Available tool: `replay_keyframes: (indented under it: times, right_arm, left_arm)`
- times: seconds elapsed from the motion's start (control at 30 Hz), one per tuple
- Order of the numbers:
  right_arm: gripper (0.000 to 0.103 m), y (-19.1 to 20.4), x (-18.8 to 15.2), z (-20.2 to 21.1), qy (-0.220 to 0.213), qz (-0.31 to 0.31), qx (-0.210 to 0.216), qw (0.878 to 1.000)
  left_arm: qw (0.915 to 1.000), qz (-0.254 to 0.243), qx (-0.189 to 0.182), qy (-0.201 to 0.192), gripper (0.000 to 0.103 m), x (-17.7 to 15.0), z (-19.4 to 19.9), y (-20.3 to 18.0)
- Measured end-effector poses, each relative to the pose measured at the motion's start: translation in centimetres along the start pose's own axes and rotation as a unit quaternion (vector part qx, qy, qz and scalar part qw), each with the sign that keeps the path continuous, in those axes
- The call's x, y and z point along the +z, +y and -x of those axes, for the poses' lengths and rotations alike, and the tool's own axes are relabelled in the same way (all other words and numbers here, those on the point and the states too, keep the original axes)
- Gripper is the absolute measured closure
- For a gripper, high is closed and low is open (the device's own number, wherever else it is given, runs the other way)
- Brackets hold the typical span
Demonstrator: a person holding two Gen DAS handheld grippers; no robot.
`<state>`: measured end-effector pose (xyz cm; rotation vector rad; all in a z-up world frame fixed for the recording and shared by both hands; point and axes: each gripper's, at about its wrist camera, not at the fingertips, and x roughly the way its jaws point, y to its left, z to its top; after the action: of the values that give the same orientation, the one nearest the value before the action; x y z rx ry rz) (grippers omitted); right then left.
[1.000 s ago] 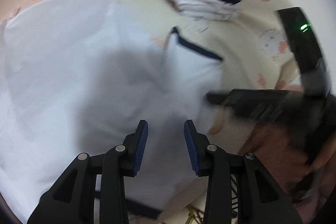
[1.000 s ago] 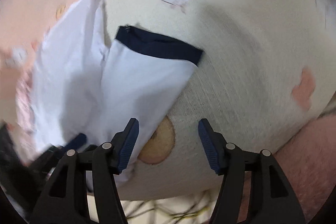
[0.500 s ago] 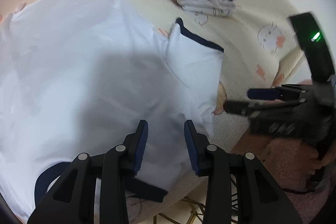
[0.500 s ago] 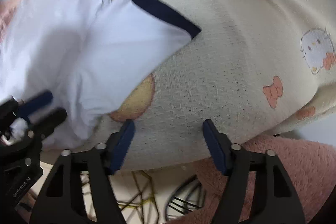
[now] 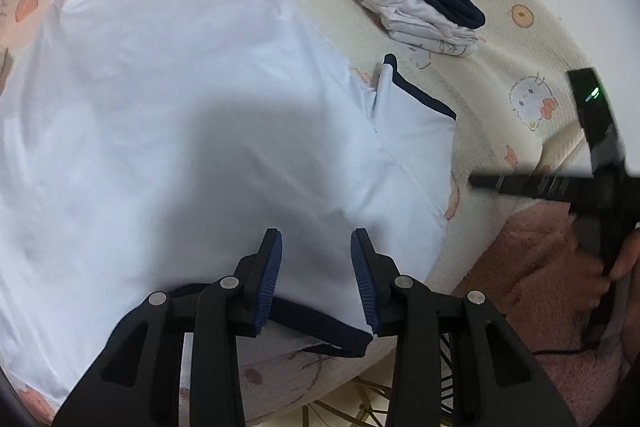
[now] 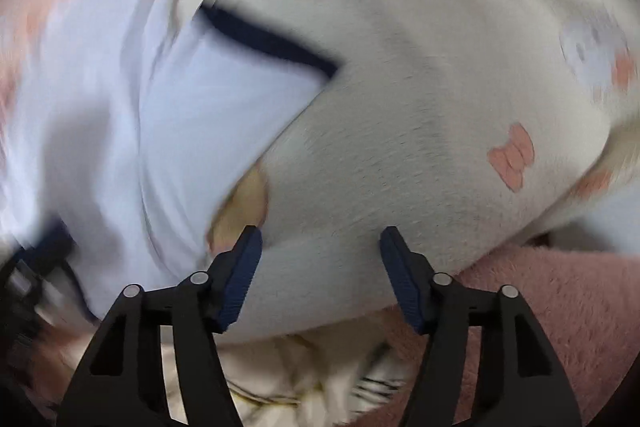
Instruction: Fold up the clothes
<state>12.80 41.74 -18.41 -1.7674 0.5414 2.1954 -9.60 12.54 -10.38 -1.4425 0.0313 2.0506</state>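
A white T-shirt with navy trim lies spread on a cartoon-cat blanket. Its right sleeve, with a navy cuff, lies flat towards the right. My left gripper is open over the shirt's near edge, just above the navy collar, with nothing pinched. My right gripper hangs to the right of the sleeve, held by a hand. In the blurred right wrist view the right gripper is open over bare blanket, with the sleeve to its upper left.
A pile of folded white and navy clothes sits at the far right of the blanket. Pink fluffy fabric lies at the lower right, beyond the blanket's edge. A metal frame shows below the near edge.
The left gripper drew back towards the near edge, and the navy collar came into view. The right gripper slid off the sleeve's lower edge to the right, onto bare blanket.
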Motion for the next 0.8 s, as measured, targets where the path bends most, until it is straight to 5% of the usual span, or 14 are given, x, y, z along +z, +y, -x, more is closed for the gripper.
replay_keyframes:
  times: [0.17, 0.33, 0.43, 0.5, 0.6, 0.8]
  right_arm:
    - [0.039, -4.1, 0.9, 2.3, -0.078, -0.060, 0.042, 0.994]
    - [0.038, 4.1, 9.4, -3.5, -0.047, -0.061, 0.063, 0.995]
    - [0.038, 6.3, 10.6, -5.3, -0.053, 0.006, 0.021, 0.998]
    - [0.058, 7.6, 10.2, -5.6, -0.059, 0.055, -0.023, 0.996]
    - [0.086, 8.1, 9.8, -5.1, -0.065, 0.066, 0.027, 0.995]
    - [0.094, 9.2, 9.7, -2.7, -0.078, 0.063, 0.146, 0.984]
  left_arm:
    - [1.0000, -0.003, 0.000, -0.007, 0.065, 0.1, 0.4, -0.2]
    - [0.9998, 0.021, -0.005, -0.007, 0.065, 0.3, 0.2, 0.9]
    - [0.9995, 0.031, -0.009, -0.006, 0.065, 0.5, -0.1, 1.5]
    - [0.9992, 0.037, -0.012, -0.006, 0.065, 0.7, -0.2, 1.8]
    - [0.9990, 0.042, -0.016, -0.008, 0.065, 1.1, -0.2, 2.1]
    - [0.9981, 0.056, -0.021, -0.015, 0.065, 1.6, 0.0, 2.9]
